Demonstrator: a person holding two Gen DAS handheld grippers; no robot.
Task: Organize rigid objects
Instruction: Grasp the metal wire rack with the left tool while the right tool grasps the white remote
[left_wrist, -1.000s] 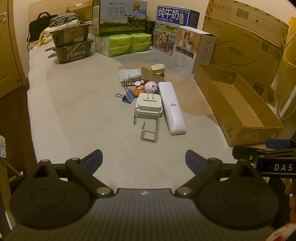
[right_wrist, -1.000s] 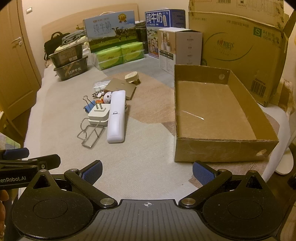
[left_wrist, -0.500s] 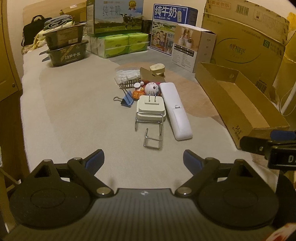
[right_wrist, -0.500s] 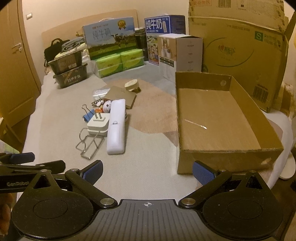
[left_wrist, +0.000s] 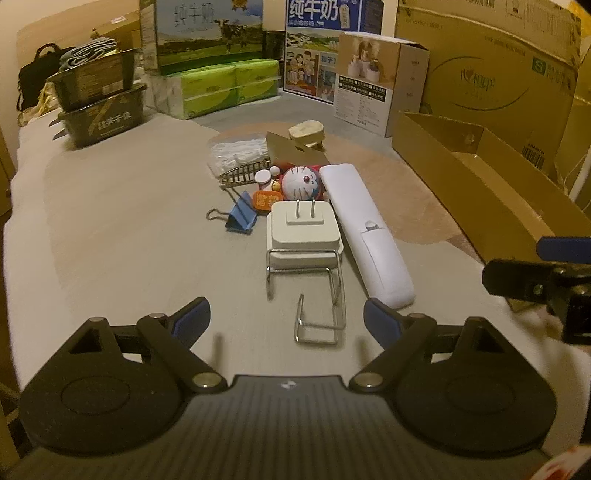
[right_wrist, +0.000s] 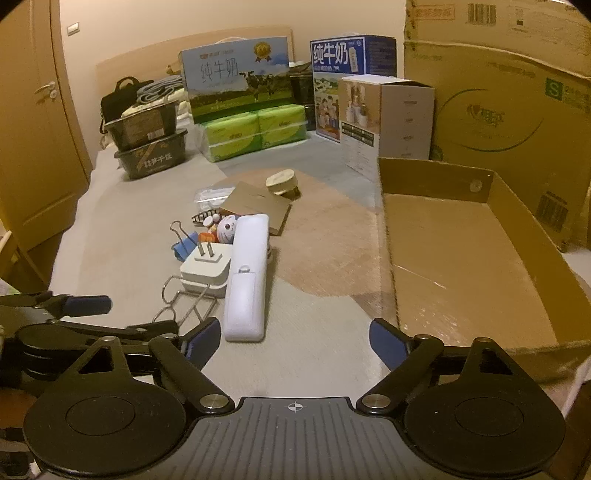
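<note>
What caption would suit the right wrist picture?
Open tool faces a white remote, charger and wire rack beside an empty cardboard tray.

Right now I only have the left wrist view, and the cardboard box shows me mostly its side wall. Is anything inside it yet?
Observer: In the right wrist view, the floor of the cardboard box shows only bare cardboard with a pale scratch. None of the objects lie in it.
Operator: And the right gripper? I only see one finger of it at my edge.
Observer: The right gripper is open with nothing between its fingers. It points at the gap between the white remote and the box.
</note>
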